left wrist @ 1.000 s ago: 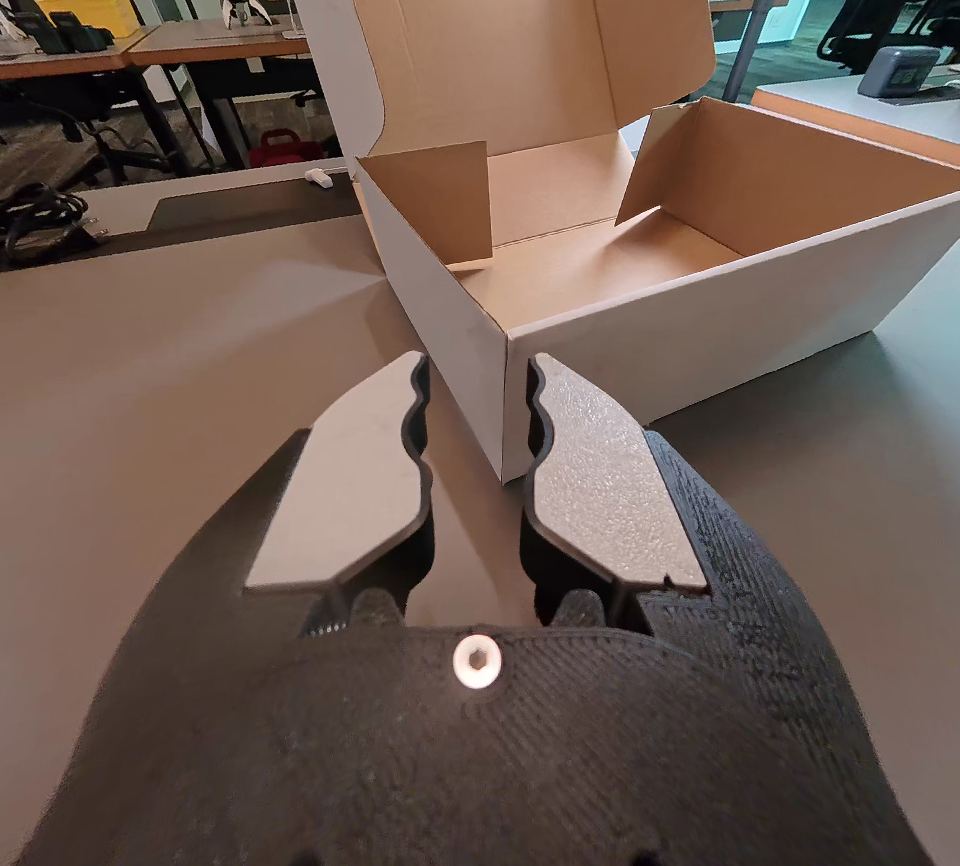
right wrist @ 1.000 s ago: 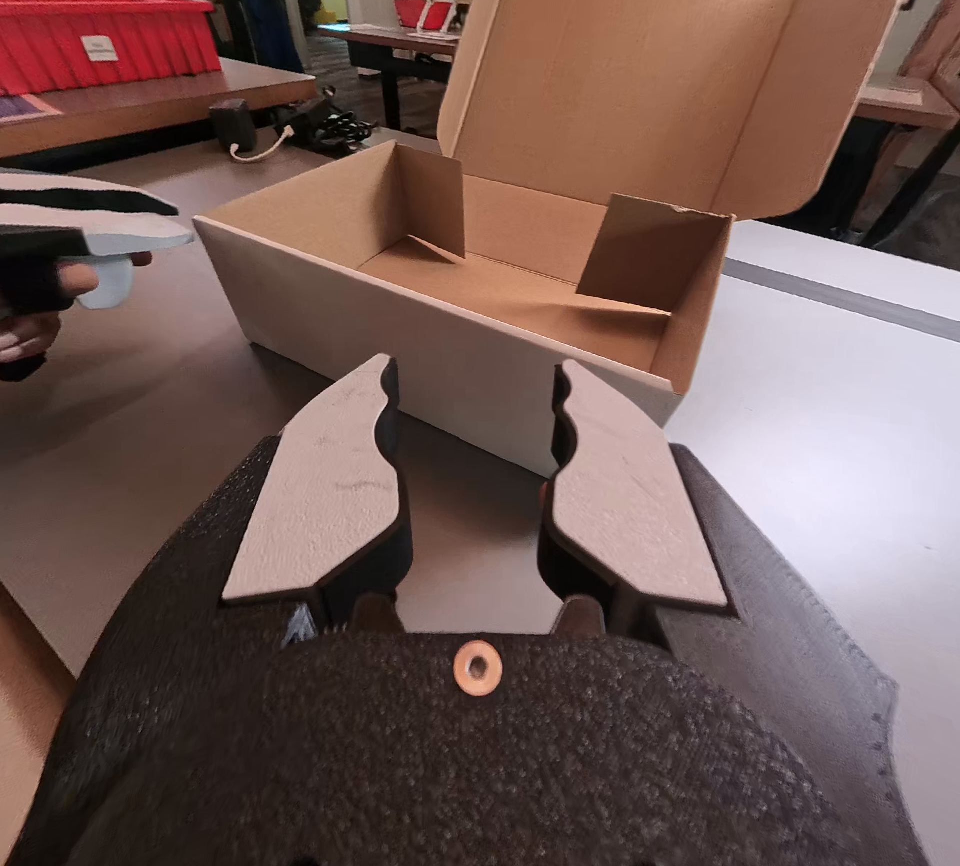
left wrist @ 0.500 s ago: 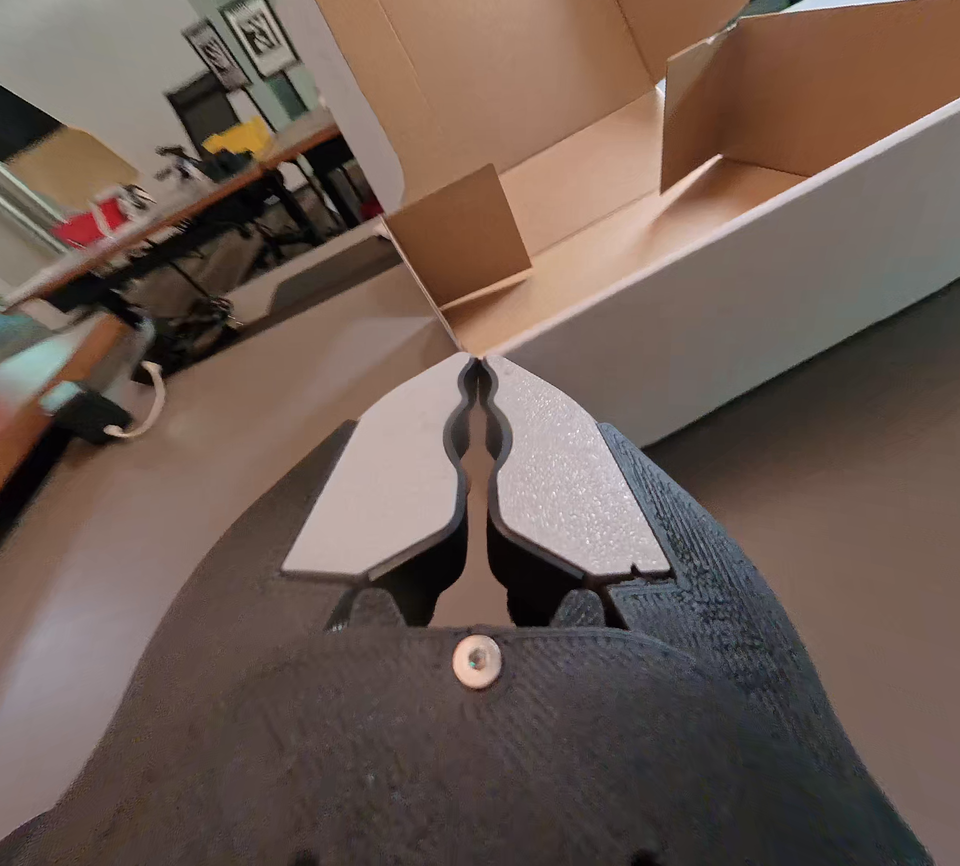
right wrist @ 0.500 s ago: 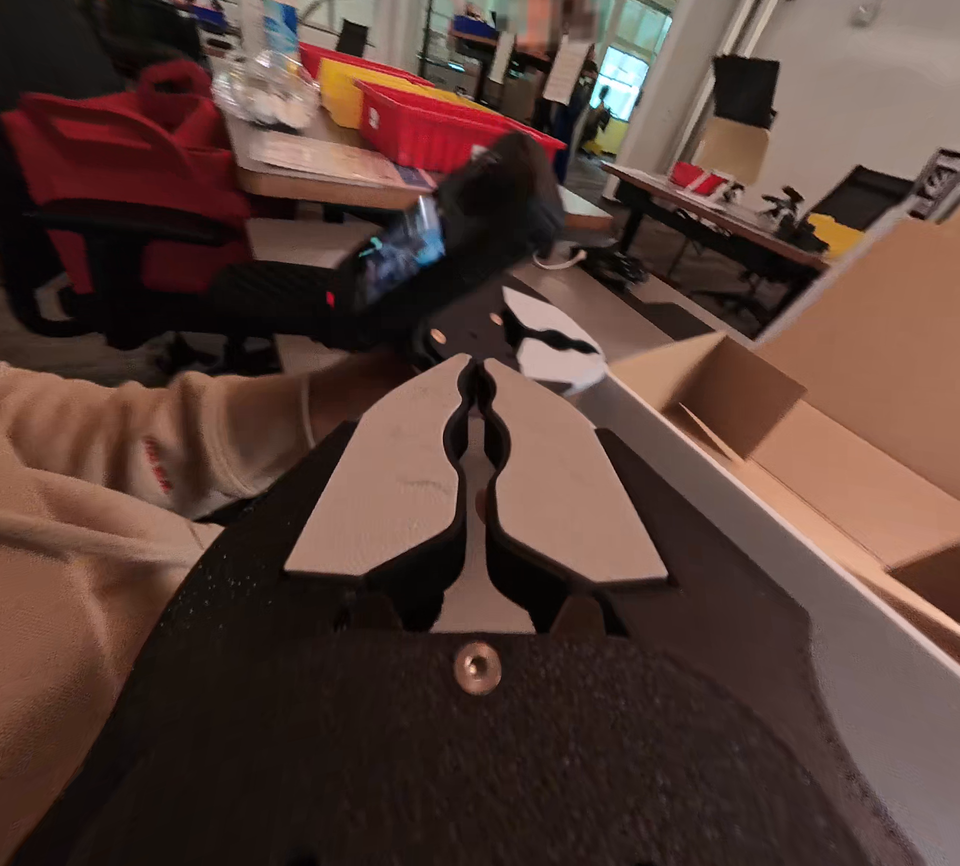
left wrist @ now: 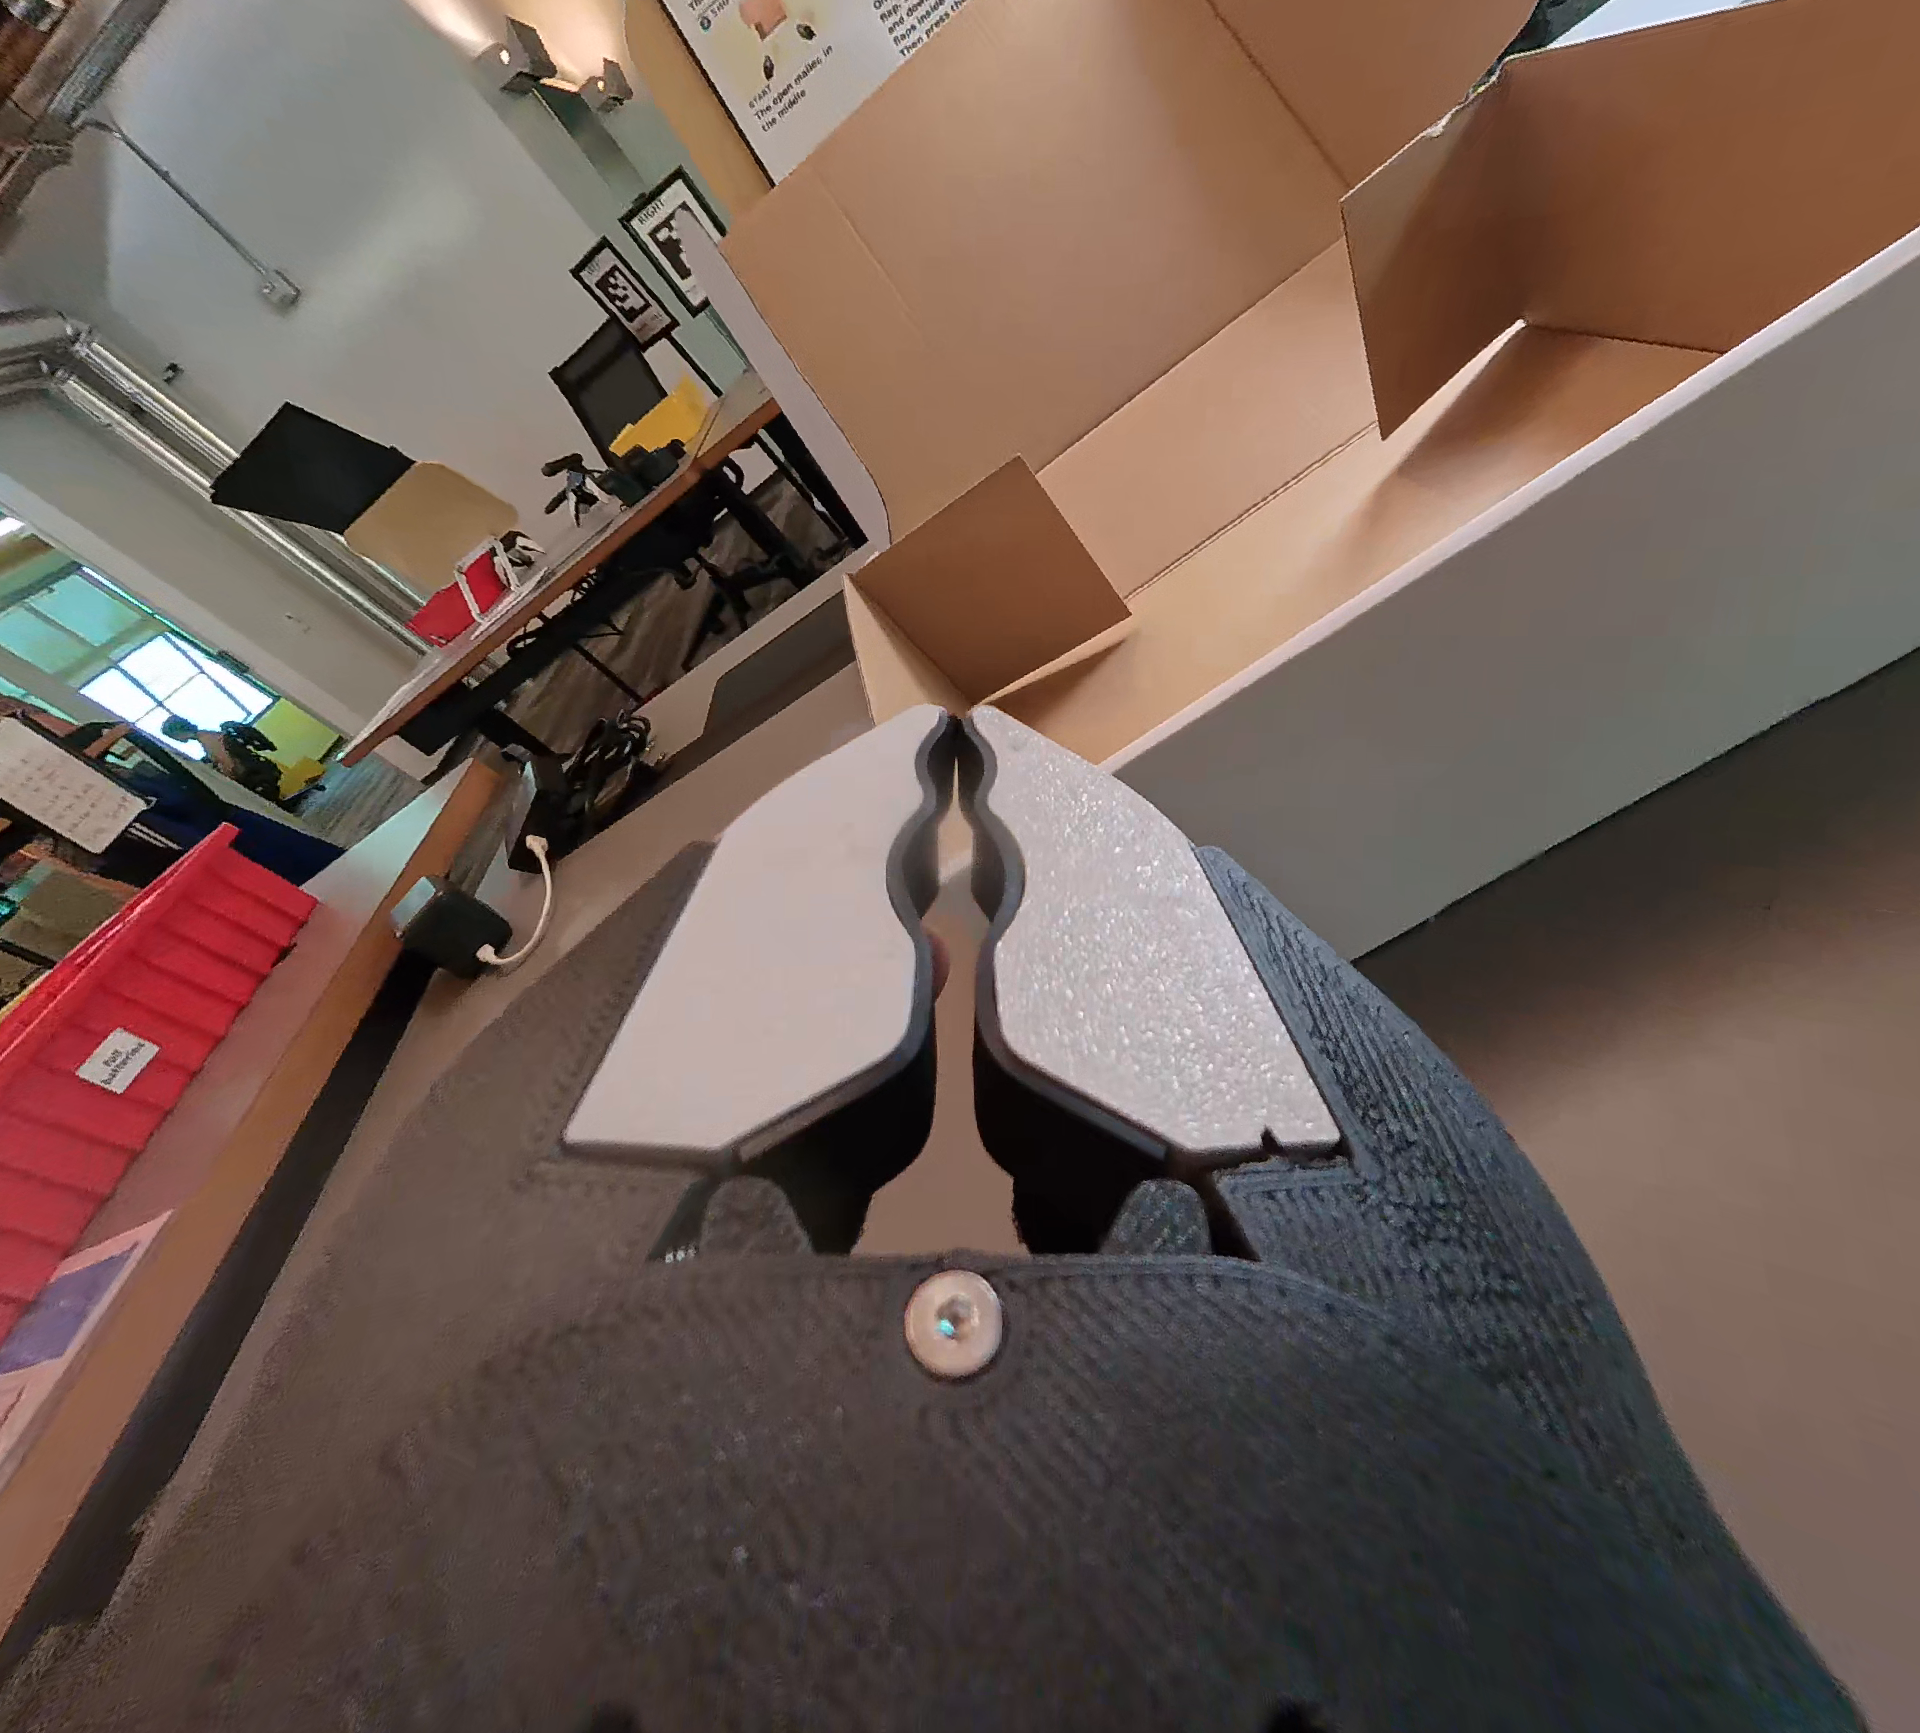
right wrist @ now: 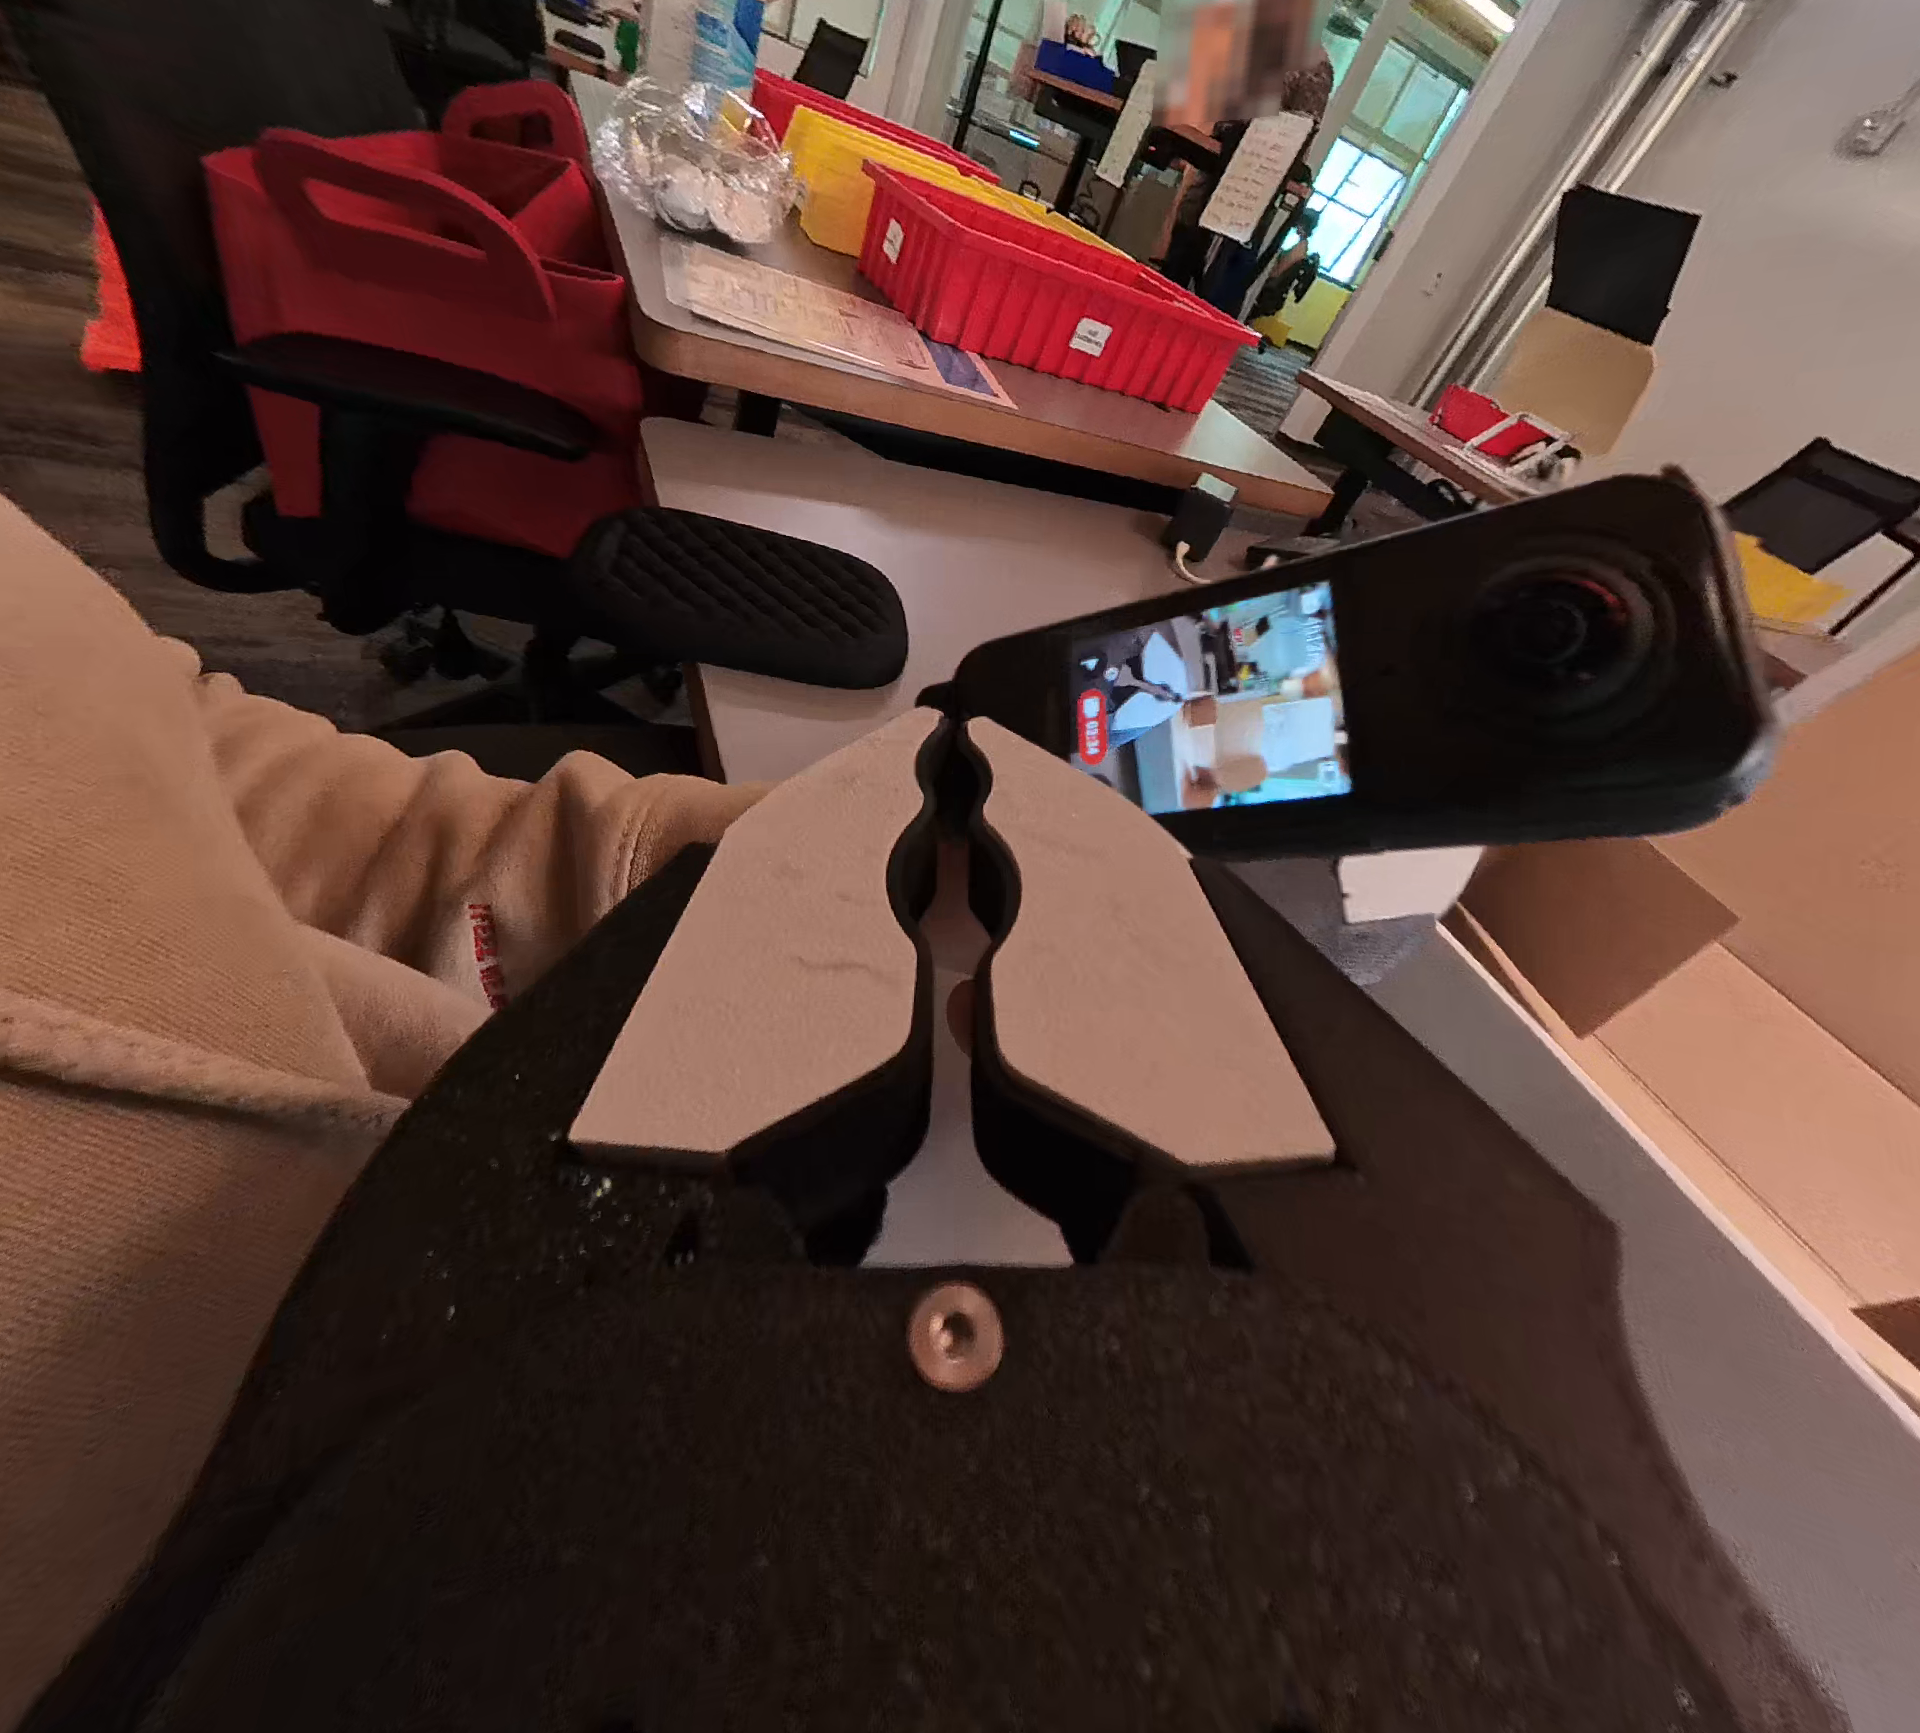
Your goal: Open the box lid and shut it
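The box point(left wrist: 1455, 717) is sitting wide open on the grey-brown table point(left wrist: 1662, 1112), its lid point(left wrist: 1091, 156) standing up at the back and the side flaps poking inward, so the opening half looks done and the shutting is what is left. The left gripper point(left wrist: 956, 733) is pointing at the box's near corner, jaws pressed together with nothing between them, just beside the white wall but not visibly touching it. The right gripper point(right wrist: 951, 727) is aiming away from the box, also clenched on nothing, facing the camera point(right wrist: 1382, 686) mounted on the other tool, with a beige sleeve point(right wrist: 260, 904) filling the near left. Only a slice of the box is showing at the right edge there. Neither claw is on the lid, so the closing swing seems not yet begun. Around them, a busy workshop: a red bin point(right wrist: 1039, 281) and a yellow one on a neighbouring desk, a red tote, office chairs, large windows and a poster behind the lid.
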